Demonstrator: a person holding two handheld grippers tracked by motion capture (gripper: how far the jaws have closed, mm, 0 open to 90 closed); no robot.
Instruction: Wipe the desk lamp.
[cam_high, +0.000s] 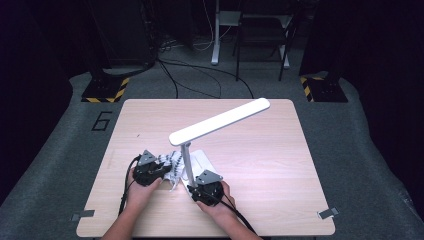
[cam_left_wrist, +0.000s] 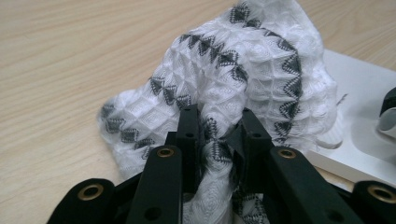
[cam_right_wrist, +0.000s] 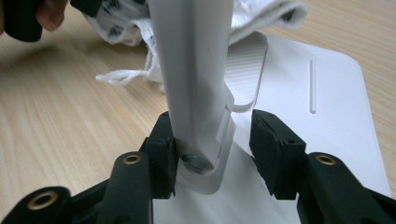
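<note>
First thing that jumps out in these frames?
The white desk lamp with its long flat head, standing mid-table on the light wooden table. At its foot, the left gripper has its jaws pinched on a crumpled white cloth with black zigzag pattern; the right gripper straddles the lamp's stem, one jaw touching, the other clear.

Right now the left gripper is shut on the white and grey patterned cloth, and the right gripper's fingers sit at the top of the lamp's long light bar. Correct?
Not quite. The left gripper is indeed shut on the cloth. The right gripper is at the foot of the lamp's upright stem, by the hinge on the lamp base, not at the light bar. The right gripper view shows it.
</note>
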